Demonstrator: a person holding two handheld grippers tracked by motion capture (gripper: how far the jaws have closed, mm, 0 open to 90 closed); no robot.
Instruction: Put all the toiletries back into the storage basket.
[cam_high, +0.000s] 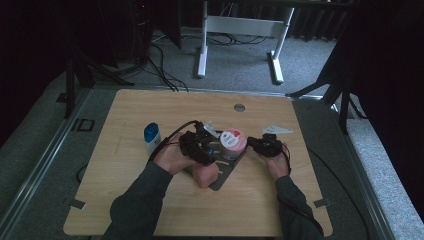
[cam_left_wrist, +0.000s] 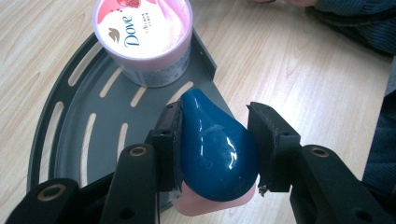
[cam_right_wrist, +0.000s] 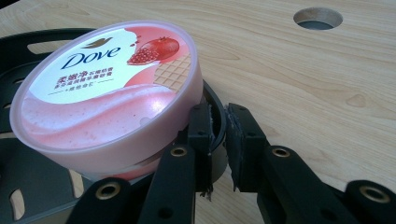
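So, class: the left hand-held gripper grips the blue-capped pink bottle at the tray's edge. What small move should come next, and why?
Probably ease the bottle forward onto the slotted grey tray, beside the Dove tub. The left hand-held gripper grips its blue cap, with the pink body overhanging the tray's edge. The right hand-held gripper pinches the tray's rim, seemingly steadying it.

A white bottle with blue cap (cam_high: 151, 137) stands on the wooden table (cam_high: 125, 200), near its left side. A round hole (cam_high: 239, 107) is at the table's far edge.
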